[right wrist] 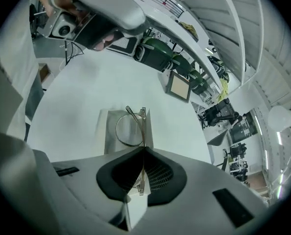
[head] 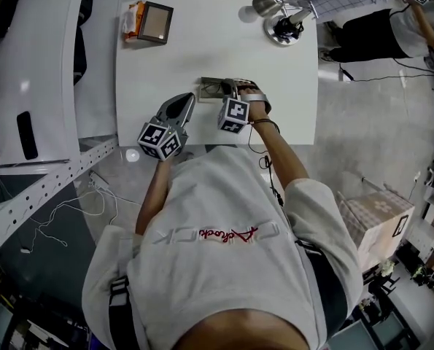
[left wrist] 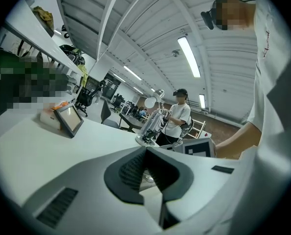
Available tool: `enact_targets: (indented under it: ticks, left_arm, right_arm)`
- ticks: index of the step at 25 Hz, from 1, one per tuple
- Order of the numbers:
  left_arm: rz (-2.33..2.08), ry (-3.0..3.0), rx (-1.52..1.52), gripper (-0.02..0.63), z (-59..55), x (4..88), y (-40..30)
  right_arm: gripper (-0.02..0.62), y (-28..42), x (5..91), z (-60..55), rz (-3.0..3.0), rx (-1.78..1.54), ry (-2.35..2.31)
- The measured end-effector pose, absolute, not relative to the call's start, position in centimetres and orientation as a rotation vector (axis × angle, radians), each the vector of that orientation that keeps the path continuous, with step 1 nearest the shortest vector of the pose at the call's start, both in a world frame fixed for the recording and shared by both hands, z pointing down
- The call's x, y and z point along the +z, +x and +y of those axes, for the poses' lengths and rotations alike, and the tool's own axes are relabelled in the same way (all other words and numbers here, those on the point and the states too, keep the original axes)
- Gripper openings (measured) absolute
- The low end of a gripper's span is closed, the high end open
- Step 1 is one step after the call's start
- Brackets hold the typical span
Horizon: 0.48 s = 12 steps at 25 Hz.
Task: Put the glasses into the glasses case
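An open grey glasses case (head: 209, 89) lies on the white table (head: 180, 57) near its front edge. My right gripper (head: 230, 87) is over the case's right end, shut on the thin metal frame of the glasses (right wrist: 129, 130). In the right gripper view one round lens and a folded temple hang just above the case (right wrist: 111, 136), and the frame runs back between the pads of my right gripper (right wrist: 144, 150). My left gripper (head: 190, 98) sits just left of the case, its jaws together with nothing in them. Its tips (left wrist: 146, 150) point across the table.
A small framed screen (head: 157, 22) and an orange packet (head: 132, 19) stand at the far left of the table. A desk lamp (head: 282, 12) stands at the far right. Another person (head: 362, 6) is beyond it. A white rack (head: 34, 86) runs along the left.
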<state>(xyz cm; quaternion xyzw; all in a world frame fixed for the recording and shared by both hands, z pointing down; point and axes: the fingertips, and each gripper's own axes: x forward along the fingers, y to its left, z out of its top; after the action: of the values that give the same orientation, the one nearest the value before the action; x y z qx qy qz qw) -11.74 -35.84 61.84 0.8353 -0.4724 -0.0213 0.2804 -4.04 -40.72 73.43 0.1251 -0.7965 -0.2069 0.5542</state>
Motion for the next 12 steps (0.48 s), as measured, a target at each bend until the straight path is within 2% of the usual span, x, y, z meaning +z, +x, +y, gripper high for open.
enact_targets:
  ticks: [12]
  left_arm:
    - [-1.282, 2.232, -0.057, 0.025, -35.5, 61.8, -12.3]
  right_arm:
    - [0.017, -3.8, 75.9, -40.6, -1.798, -0.464, 0.257]
